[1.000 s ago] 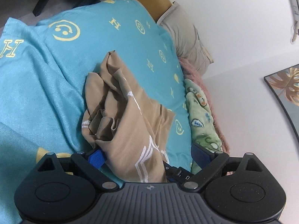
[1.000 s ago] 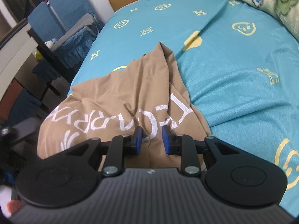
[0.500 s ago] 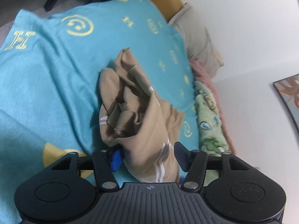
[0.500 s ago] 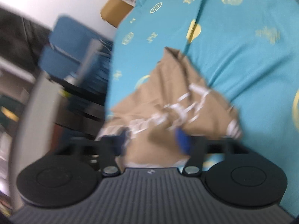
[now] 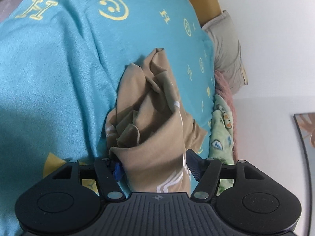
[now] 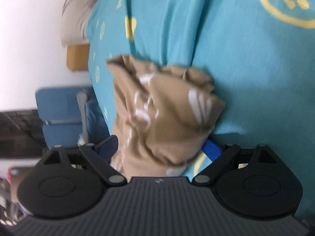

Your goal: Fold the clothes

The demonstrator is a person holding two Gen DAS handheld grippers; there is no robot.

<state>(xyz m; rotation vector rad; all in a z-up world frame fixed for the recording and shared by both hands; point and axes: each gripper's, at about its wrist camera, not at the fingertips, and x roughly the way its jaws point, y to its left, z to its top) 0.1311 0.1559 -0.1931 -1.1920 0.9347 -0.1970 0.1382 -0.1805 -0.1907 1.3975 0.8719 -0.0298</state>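
Note:
A tan garment (image 5: 157, 118) with white lettering lies bunched on a teal bed sheet (image 5: 59, 68) printed with yellow smileys and letters. My left gripper (image 5: 154, 163) straddles the garment's near end. Its jaws are opening: the left pad touches the cloth and the right pad stands just clear of it. In the blurred right wrist view the garment (image 6: 163, 108) is a crumpled heap on the sheet (image 6: 236, 59). My right gripper (image 6: 160, 145) stands wide around that heap, strongly rolled. Its jaws are closing, with cloth between them and no pad pressing on it.
A grey pillow (image 5: 226, 49), a pink fuzzy blanket (image 5: 224, 90) and a green patterned blanket (image 5: 222, 129) line the bed's far side by the white wall. A tan headboard (image 5: 204, 2) stands beyond. Blue chairs (image 6: 59, 108) stand beside the bed.
The right gripper went from shut on the spread garment to wide open and rolled hard. Both grippers sank toward the bed. The garment is now bunched, and the left jaws stand narrower.

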